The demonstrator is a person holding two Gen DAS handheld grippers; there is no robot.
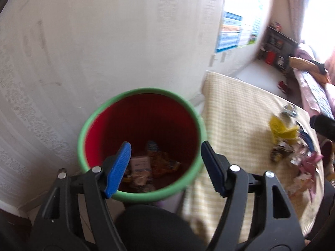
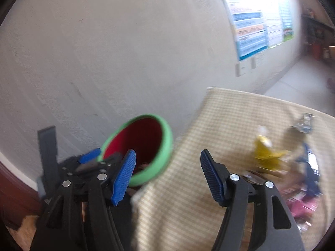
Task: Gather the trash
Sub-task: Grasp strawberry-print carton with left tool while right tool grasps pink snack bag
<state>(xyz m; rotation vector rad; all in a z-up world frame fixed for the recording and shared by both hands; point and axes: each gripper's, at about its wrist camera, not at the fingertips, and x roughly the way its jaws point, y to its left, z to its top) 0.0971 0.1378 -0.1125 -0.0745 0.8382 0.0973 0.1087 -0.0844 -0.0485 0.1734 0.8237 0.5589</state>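
A worktop (image 1: 236,113) under a yellow checked cloth stands against a pale textured wall (image 1: 104,41) that carries a blue poster (image 1: 229,31). At its wall-side edge sits a red bin with a green rim (image 1: 83,133). Wrappers (image 1: 291,144), yellow, pink and dark, are scattered on the cloth's far right. The left hand-held gripper (image 1: 165,168) hangs released and empty over the bin mouth; the right hand-held gripper (image 2: 167,177), also released, holds nothing. Only the left view shows packets (image 1: 146,165) inside the bin, and a dark shelf (image 1: 278,48) beyond. Only the right view shows the left tool beside the bin.
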